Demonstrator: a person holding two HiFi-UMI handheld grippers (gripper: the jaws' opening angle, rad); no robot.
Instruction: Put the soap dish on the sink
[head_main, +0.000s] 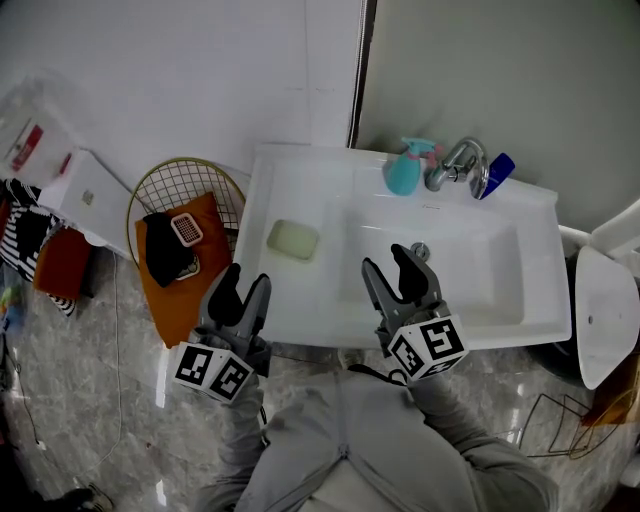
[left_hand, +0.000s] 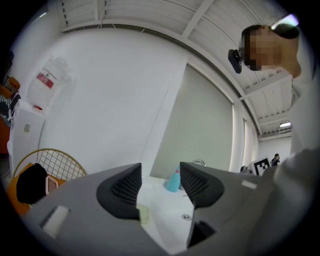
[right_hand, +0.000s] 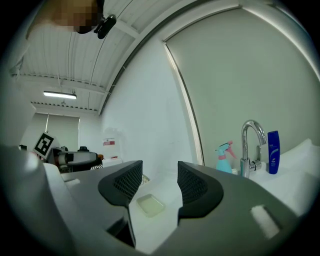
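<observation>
A pale green soap dish (head_main: 293, 239) lies flat on the left ledge of the white sink (head_main: 300, 310); it also shows in the right gripper view (right_hand: 151, 204) and partly behind a jaw in the left gripper view (left_hand: 144, 215). My left gripper (head_main: 243, 291) hangs open at the sink's front left edge, nothing between its jaws. My right gripper (head_main: 402, 270) is open over the front of the basin, also empty. Both are apart from the dish.
A teal spray bottle (head_main: 404, 168), a chrome tap (head_main: 458, 165) and a blue bottle (head_main: 496, 175) stand at the sink's back. Left of the sink a wire basket (head_main: 172, 180) holds an orange cloth (head_main: 185, 285), a dark item and a small brush. A white seat (head_main: 602, 310) stands at the right.
</observation>
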